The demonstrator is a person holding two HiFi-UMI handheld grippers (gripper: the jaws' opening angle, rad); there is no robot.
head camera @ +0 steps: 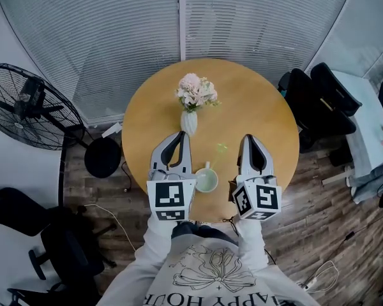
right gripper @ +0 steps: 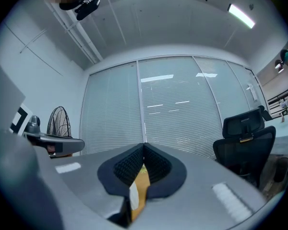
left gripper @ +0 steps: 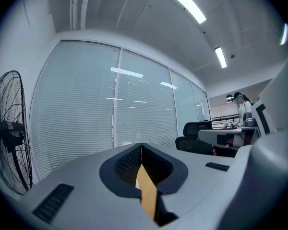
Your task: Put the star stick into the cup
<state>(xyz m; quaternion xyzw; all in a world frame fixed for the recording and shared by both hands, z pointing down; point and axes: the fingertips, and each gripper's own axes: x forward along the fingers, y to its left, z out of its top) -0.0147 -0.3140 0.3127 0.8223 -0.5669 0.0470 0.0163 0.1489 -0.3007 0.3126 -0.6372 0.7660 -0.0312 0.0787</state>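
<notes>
In the head view a pale green cup (head camera: 206,181) stands near the front edge of the round wooden table (head camera: 268,116), between my two grippers. The translucent green star stick (head camera: 220,150) lies flat on the table just beyond the cup, star end away from me. My left gripper (head camera: 182,134) is to the left of the cup, shut and empty. My right gripper (head camera: 247,137) is to the right of the stick, also shut and empty. Both gripper views show closed jaws (left gripper: 141,145) (right gripper: 144,145) pointing at the window blinds.
A white vase of pink flowers (head camera: 190,110) stands mid-table, just beyond the left gripper. On the floor are a fan (head camera: 25,106) and black stool (head camera: 103,157) at left, black chairs (head camera: 319,104) at right, and loose cables.
</notes>
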